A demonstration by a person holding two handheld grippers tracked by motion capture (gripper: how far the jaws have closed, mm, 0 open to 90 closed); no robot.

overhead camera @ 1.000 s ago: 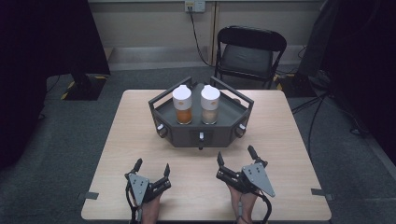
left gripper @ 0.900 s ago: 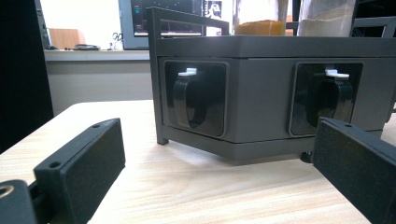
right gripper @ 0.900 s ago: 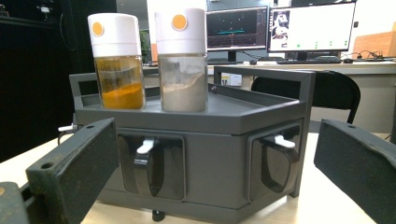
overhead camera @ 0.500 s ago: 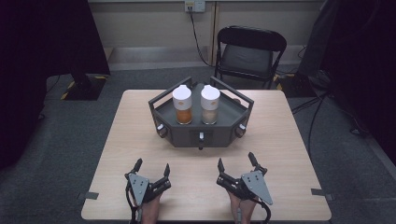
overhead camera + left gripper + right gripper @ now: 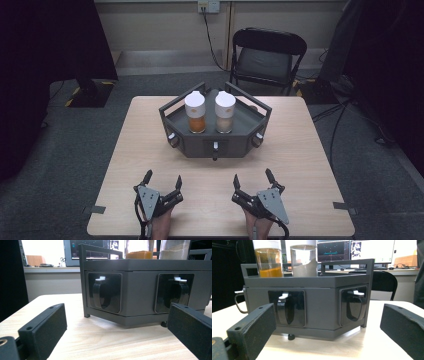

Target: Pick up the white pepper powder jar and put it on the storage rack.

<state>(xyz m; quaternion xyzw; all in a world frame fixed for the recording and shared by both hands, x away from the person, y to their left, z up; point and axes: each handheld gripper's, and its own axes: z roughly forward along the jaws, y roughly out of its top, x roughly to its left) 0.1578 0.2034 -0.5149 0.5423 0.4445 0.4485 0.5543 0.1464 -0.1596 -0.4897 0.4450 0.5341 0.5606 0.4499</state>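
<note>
A dark grey hexagonal rack point(image 5: 239, 131) stands at the middle of the wooden table point(image 5: 310, 150), with black ring handles point(image 5: 102, 292) set in recesses on its front faces. On top stand two white-capped jars: one with orange powder point(image 5: 195, 112) on the left, one with pale beige powder point(image 5: 224, 112) on the right. My left gripper point(image 5: 162, 180) rests near the front edge, open and empty, a good way short of the rack. My right gripper point(image 5: 252, 178) sits beside it, also open and empty. Both point at the rack point(image 5: 322, 302); the jars point(image 5: 268, 258) rise above it.
A black folding chair point(image 5: 267, 57) stands behind the table's far edge. Cables point(image 5: 340, 125) run over the grey carpet at the right. Tape marks point(image 5: 95, 209) stick out at the table's front corners. Monitors point(image 5: 362, 250) show on a desk far off.
My right gripper has drawn back a little toward the front edge and turned slightly. The left gripper and the rack have stayed put.
</note>
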